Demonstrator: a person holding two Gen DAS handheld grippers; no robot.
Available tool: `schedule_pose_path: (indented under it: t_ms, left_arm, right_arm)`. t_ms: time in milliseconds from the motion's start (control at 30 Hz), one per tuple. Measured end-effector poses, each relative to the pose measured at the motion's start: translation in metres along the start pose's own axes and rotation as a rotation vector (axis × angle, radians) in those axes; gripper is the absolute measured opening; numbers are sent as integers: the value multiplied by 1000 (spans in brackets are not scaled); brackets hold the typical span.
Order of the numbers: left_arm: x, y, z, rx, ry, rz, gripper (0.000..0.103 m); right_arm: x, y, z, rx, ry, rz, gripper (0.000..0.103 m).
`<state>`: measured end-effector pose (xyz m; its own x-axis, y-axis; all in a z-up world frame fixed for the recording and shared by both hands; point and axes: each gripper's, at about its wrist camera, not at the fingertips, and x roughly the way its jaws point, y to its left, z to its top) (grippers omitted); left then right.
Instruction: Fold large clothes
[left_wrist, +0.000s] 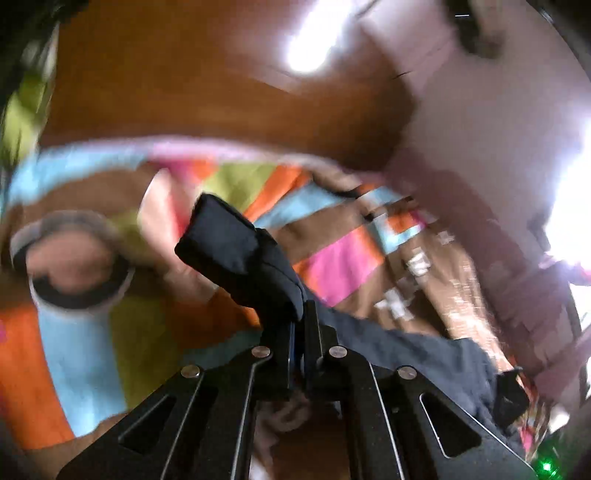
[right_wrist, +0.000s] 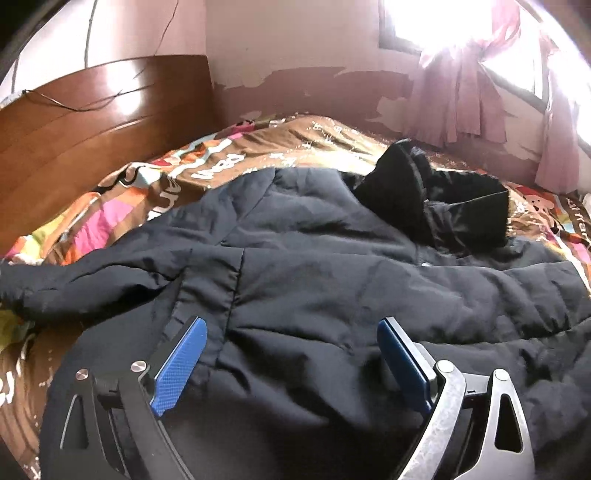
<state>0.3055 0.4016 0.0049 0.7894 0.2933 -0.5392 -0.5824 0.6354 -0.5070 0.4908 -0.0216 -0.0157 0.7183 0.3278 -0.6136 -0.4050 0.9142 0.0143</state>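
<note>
A large dark navy padded jacket (right_wrist: 314, 266) lies spread over the bed, its black hood (right_wrist: 436, 199) bunched at the far side. One sleeve (right_wrist: 92, 273) stretches out to the left. In the left wrist view my left gripper (left_wrist: 299, 314) is shut on the jacket's sleeve cuff (left_wrist: 236, 254), which sticks up past the fingertips while the rest of the sleeve trails off to the right. My right gripper (right_wrist: 291, 328) hovers just above the jacket's body, its blue pads (right_wrist: 181, 365) wide apart and nothing pinched between them.
A colourful patchwork bedspread (right_wrist: 122, 206) covers the bed. A wooden headboard (right_wrist: 92, 122) stands at the left, a pink wall behind. Pink curtains (right_wrist: 461, 85) hang at a bright window on the right. The left wrist view is blurred by motion.
</note>
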Motion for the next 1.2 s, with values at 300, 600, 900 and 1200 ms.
schedule_pose_path:
  t_ms: [300,600,900,1200]
  left_arm:
    - [-80,-149,0,286,-63,-356,1]
    - [-96,-306,-112,649,148,-646,1]
    - [-57,-384,-270,856,438,-716,1]
    - [-20,-385,-360,974,580,-671,1]
  right_arm:
    - [-65,-41,2,60,-56,23,93]
    - [-122,-125,-6,228,-85,54,93]
    - [-141,-217,-34,453,-88,100,93]
    - [-113,-261,-68,683,-21,307,93]
